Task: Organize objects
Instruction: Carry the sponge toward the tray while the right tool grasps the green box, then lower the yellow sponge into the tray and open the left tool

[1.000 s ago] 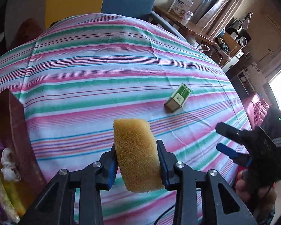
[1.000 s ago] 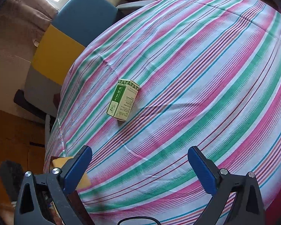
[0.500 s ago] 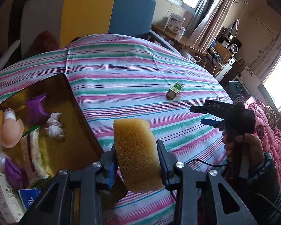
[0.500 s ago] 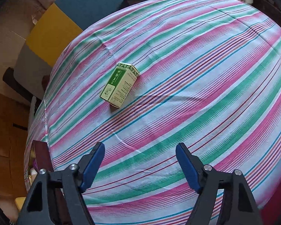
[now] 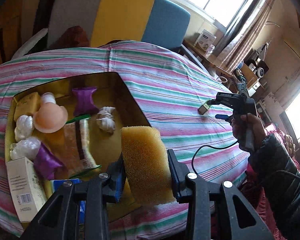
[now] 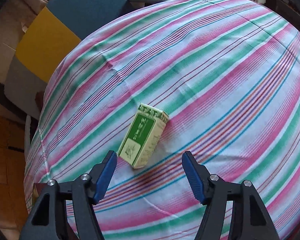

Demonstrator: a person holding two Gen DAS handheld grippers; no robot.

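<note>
Left tool (image 5: pixel 147 177) clamped tight on a yellow sponge (image 5: pixel 145 160), blue pads pressed into its two sides, sponge standing upright and carried in the air at the near right corner of the open box (image 5: pixel 130 100). Box sat on the table (image 5: pixel 180 92) to the left; its right wall ran diagonally away from the sponge, its far wall near the table's back edge. Inside, crowded: a white carton (image 5: pixel 25 182) along the near left wall, purple wrappers (image 5: pixel 84 100), white knotted bundles (image 5: pixel 107 119), a peach-coloured round piece (image 5: pixel 50 119); bare gold floor showed only in the near right part, just under the sponge. Right of the box the striped cloth lay free across a wide stretch out to the right tool (image 6: pixel 149 167), held in a hand (image 5: pixel 245 130) with a dark sleeve (image 5: pixel 280 172), a black cable trailing from it over the cloth. Right tool's jaws about half apart and closing, nothing gripped: the green and white box (image 6: pixel 144 137) lay flat on the cloth just ahead of the tips, its near corner reaching in between them, touching neither pad. Open cloth on every side of that box, with a crease running across behind it. Beyond the table's far edge stood a grey, yellow and blue chair (image 5: pixel 118 14); farther off a cluttered side desk (image 5: pixel 208 54), curtains and bright windows.
</note>
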